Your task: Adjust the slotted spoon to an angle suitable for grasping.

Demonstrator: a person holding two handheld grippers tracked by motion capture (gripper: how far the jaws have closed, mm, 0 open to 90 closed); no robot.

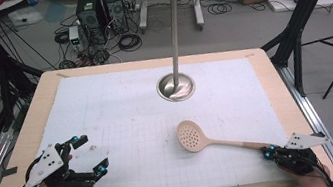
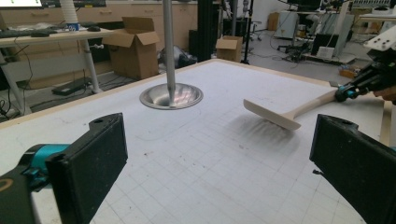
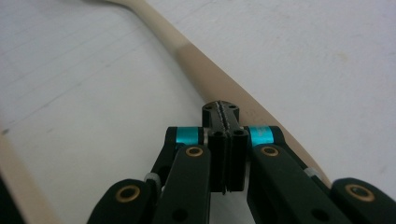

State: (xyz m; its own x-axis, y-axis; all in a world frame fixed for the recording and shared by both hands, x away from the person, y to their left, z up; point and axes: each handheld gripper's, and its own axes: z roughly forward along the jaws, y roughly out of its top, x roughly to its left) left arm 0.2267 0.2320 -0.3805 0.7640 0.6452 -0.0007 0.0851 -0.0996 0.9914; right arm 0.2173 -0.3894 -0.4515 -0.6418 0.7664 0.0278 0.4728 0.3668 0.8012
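A beige slotted spoon (image 1: 192, 136) lies on the white gridded mat (image 1: 121, 110), its round head toward the middle and its handle running to the front right. My right gripper (image 1: 266, 152) is at the handle's end. In the right gripper view the gripper (image 3: 226, 114) has its jaws shut pad to pad, and the spoon handle (image 3: 187, 51) passes underneath them rather than between them. My left gripper (image 1: 90, 155) sits at the front left, open and empty. From the left gripper view (image 2: 219, 158) the spoon (image 2: 271, 114) is seen ahead on the right.
A metal stand with a round dished base (image 1: 176, 87) and a tall pole (image 1: 174, 26) stands at the back centre of the mat; its base (image 2: 171, 95) also shows ahead of the left gripper. The wooden table edge (image 1: 288, 104) frames the mat. Boxes, cables and tripods lie on the floor beyond.
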